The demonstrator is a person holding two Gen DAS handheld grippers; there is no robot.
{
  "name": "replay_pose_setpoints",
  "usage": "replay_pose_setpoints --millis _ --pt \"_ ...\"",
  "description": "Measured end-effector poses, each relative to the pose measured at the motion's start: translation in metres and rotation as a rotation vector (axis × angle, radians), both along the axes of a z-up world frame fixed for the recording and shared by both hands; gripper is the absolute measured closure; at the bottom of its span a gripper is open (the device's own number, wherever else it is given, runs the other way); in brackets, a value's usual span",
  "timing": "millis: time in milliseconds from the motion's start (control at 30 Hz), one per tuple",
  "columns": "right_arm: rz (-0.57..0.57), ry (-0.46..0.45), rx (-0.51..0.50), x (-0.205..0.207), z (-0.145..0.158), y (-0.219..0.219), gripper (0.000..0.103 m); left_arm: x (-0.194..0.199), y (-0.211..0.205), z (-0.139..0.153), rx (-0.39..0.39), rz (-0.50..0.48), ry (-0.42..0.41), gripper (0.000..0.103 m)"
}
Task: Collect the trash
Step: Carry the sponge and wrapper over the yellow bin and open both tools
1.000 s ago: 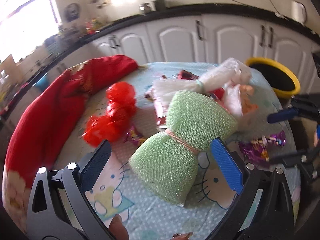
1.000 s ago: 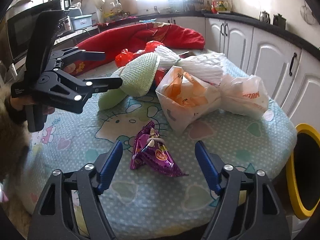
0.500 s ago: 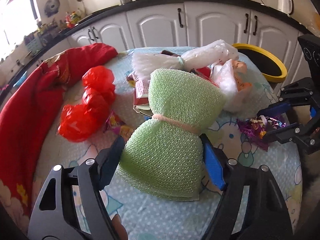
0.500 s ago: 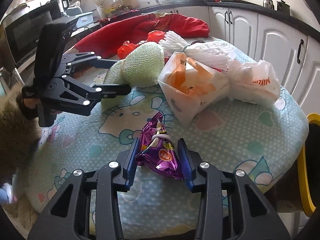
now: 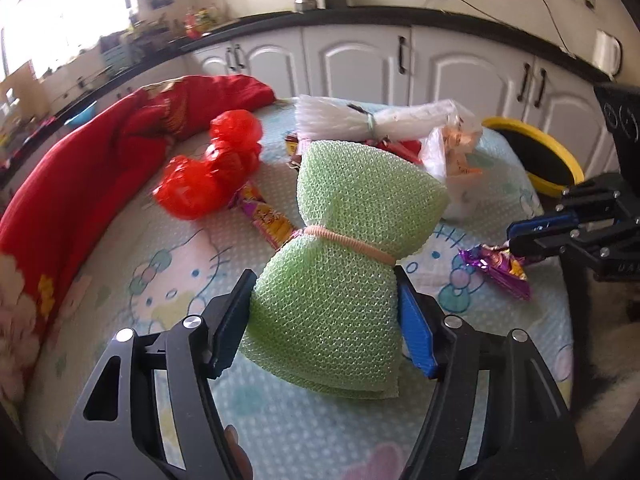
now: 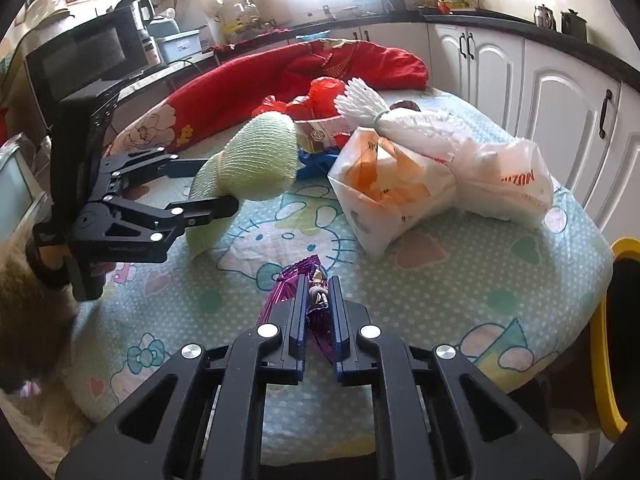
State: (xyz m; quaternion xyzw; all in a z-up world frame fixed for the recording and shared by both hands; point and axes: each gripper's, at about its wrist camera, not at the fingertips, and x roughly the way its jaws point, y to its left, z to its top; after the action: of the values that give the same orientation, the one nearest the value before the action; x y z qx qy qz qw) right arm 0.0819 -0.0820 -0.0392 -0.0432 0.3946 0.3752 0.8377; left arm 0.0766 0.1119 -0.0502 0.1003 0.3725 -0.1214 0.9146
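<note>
A green foam-net bundle (image 5: 360,200), tied at its waist with a rubber band, lies on the cartoon-cat tablecloth (image 5: 160,280). My left gripper (image 5: 325,274) straddles its near half, and the jaws are closing with both blue pads touching its sides. The right wrist view shows that gripper (image 6: 220,182) around the bundle (image 6: 260,152) at the left. A purple snack wrapper (image 6: 288,276) lies at the table's near edge. My right gripper (image 6: 317,282) is closing, pads pressed on it. In the left wrist view the right gripper (image 5: 514,238) pinches the wrapper (image 5: 500,270) at the right.
On the cloth lie a red plastic bag (image 5: 216,164), a white foam-net bundle (image 5: 360,120), a white bag with orange print (image 6: 420,184) and a yellow-pink wrapper (image 5: 264,216). A red blanket (image 5: 80,160) lines the left side. A yellow-rimmed bin (image 5: 532,152) stands past the table's right edge.
My left gripper has moved forward around the green bundle and narrowed onto it. My right gripper has gone from wide open to closed on the purple wrapper.
</note>
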Motion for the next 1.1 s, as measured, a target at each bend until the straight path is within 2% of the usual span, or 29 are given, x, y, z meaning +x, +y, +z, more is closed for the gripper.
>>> replay_pose_setpoints --millis 133,233,467,600,833,1100 --pt "0.001 -0.022 0.017 -0.003 0.006 -0.006 0.094 -0.007 0.000 0.012 -0.032 0.072 -0.007 0.045" --pt "0.001 -0.049 0.038 -0.006 0.016 -0.011 0.094 -0.012 -0.003 0.028 -0.062 0.088 -0.043 0.045" --pt "-0.055 -0.118 0.061 -0.002 0.050 -0.038 0.094 -0.009 -0.033 0.078 -0.102 0.045 -0.146 0.045" --pt "-0.130 -0.151 0.054 0.005 0.065 -0.064 0.094 0.002 -0.058 0.093 -0.100 0.004 -0.180 0.044" --pt "-0.264 -0.191 0.004 0.022 0.076 -0.107 0.094 0.027 -0.111 0.099 -0.117 -0.056 -0.184 0.044" --pt "-0.409 -0.200 -0.056 0.037 0.072 -0.158 0.094 0.052 -0.163 0.098 -0.144 -0.117 -0.167 0.044"
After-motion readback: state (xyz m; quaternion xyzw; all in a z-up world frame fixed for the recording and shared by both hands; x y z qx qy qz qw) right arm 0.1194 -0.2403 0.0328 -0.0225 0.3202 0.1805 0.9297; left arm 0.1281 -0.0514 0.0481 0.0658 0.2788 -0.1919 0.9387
